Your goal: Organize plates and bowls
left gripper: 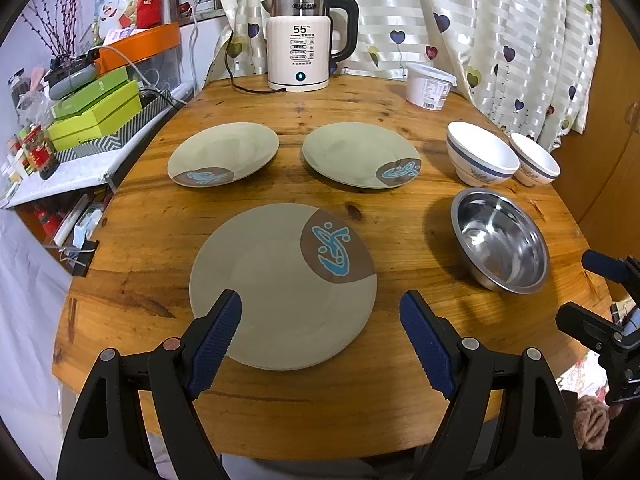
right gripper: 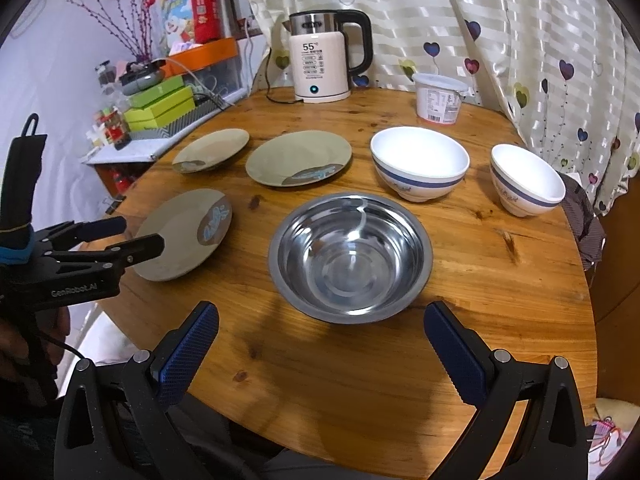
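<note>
Three grey-green plates with a brown patch and blue fish lie on the round wooden table (left gripper: 280,100): a near plate (left gripper: 276,292), a far left plate (left gripper: 222,152) and a far middle plate (left gripper: 356,154). A steel bowl (right gripper: 350,256) sits in front of my right gripper (right gripper: 320,320), which is open and empty above the table's near edge. Two white bowls with blue bands stand behind it, one larger (right gripper: 420,162) and one at the right (right gripper: 524,184). My left gripper (left gripper: 320,312) is open and empty, hovering over the near plate's front edge.
A white electric kettle (left gripper: 300,44) and a white lidded tub (left gripper: 428,86) stand at the table's far side before a curtain. A cluttered shelf with green boxes (left gripper: 96,112) runs along the table's left. A wooden cabinet (right gripper: 616,280) is at the right.
</note>
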`<state>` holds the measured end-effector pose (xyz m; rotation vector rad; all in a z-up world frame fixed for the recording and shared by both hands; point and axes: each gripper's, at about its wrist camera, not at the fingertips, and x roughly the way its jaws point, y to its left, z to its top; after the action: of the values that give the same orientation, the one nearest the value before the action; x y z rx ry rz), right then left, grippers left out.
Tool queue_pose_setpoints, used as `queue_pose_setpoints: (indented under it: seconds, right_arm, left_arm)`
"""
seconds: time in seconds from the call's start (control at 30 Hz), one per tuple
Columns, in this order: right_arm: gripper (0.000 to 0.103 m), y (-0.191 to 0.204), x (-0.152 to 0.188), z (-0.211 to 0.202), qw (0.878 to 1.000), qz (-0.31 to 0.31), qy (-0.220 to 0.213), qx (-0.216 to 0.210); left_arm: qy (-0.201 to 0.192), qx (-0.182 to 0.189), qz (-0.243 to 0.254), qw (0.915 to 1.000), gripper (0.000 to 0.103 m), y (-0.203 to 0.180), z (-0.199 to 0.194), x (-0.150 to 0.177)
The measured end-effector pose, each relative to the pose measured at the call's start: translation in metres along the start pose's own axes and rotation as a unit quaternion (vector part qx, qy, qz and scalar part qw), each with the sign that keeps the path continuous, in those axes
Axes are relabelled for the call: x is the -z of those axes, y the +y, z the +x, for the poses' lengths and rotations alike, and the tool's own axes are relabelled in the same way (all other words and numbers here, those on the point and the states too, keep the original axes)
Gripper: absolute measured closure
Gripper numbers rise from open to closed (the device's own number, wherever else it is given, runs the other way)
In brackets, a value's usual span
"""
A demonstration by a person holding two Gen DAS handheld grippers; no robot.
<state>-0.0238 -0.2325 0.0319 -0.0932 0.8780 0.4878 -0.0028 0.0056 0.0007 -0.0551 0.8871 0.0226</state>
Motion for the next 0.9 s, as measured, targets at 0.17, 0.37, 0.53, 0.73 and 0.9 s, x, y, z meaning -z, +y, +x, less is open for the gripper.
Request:
queue_pose_setpoints:
  seconds: [0.17,0.37,0.53,0.73,0.9]
  right_arm:
    - [0.0,0.0009,-0.0009,0.0,1.0,0.002,-0.002,-0.003]
    - [0.0,0.001,-0.0013,0.0009,1.0,0.001,0.0,-0.007]
    - [0.0,0.0026,-0.0035,0.0012,1.0,0.0,0.001,-0.006]
    - [0.0,0.0026,-0.0045,0.0028,1.0,0.0,0.005,-0.005]
    - [0.0,0.0036,-0.0058,0.0048,1.0,0.0,0.009,-0.005]
  left_arm:
    - [0.0,0.0,0.0,1.0,0.021,0.0006,0.0001,0.0014]
    - [0.006,0.004,-0.002,1.0,0.021,0.002,0.0023,0.0023]
    - [0.006,0.004,-0.002,1.0,0.021,0.0018,0.0029,0.0025]
    - [0.013,0.002,-0.007,0.9999,0.021,0.0045,0.0063,0.0031]
    - [0.013,-0.001,-0.011,0.9999,0.021,0.0059,0.0071,0.0032]
